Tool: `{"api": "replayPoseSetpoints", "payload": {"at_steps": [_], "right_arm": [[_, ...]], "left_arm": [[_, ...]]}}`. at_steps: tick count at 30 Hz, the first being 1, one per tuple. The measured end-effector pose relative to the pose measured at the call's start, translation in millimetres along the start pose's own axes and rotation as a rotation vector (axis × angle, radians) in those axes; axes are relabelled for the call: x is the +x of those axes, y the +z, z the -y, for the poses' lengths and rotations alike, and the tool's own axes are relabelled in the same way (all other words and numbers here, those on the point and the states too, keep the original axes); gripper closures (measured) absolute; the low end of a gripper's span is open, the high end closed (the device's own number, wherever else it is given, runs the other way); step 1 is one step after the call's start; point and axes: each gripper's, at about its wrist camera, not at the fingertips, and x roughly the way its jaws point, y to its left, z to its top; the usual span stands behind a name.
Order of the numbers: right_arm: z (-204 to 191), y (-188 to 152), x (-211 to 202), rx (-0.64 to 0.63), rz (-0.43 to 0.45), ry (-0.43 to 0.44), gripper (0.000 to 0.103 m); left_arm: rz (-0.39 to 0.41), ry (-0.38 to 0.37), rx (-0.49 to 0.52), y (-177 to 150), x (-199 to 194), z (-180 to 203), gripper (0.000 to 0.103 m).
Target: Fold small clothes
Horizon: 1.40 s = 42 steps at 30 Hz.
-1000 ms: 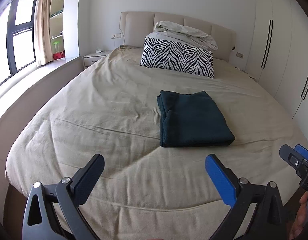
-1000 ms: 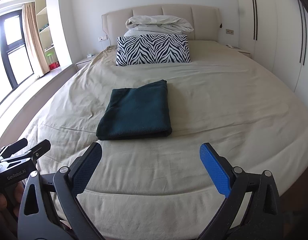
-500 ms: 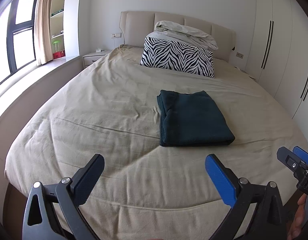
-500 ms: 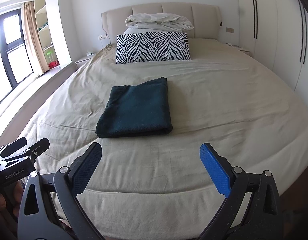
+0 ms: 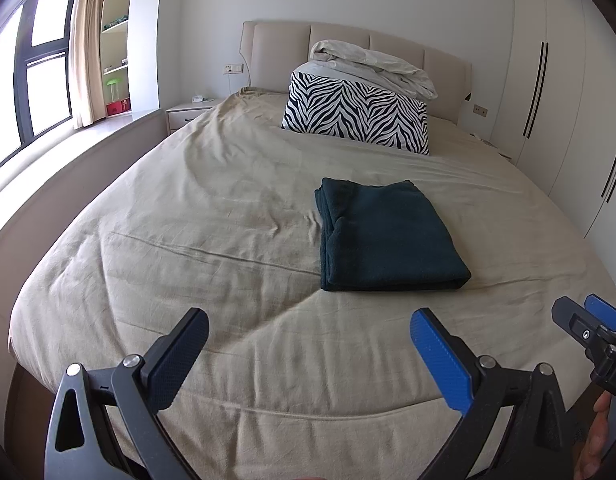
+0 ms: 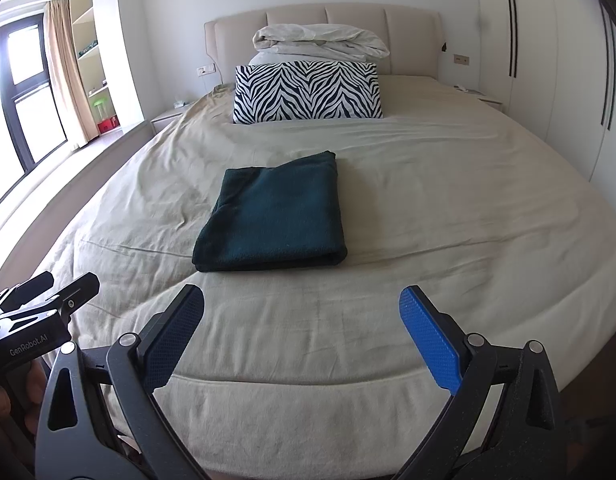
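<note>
Left wrist view: your left gripper point(image 5: 308, 334) and right gripper point(image 6: 301, 312) hover with fingers spread; folded garment point(image 5: 388, 236) lies at 12 o'clock on the bed point(image 5: 187, 220).

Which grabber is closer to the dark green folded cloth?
Right, slightly. The right gripper faces the cloth nearly head-on; the left gripper sits off to its left. Neither touches it.

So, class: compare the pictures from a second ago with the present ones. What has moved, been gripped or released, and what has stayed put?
Hardly anything. The right gripper has eased slightly toward the bed, so the folded dark green garment sits a little lower in its view. Nothing was gripped or released: both it and the left gripper stay open and empty. The garment and the zebra pillow lie as before.
</note>
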Motion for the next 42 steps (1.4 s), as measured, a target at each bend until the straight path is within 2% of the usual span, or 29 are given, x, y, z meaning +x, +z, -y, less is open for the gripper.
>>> {"api": "replayPoseSetpoints", "payload": {"at_steps": [42], "right_arm": [[-2.2,-3.3,1.7,-0.007,-0.008,0.003,0.003]], "left_arm": [[-0.004,-0.004,-0.003,-2.0,0.7,-1.0,0.0]]}}
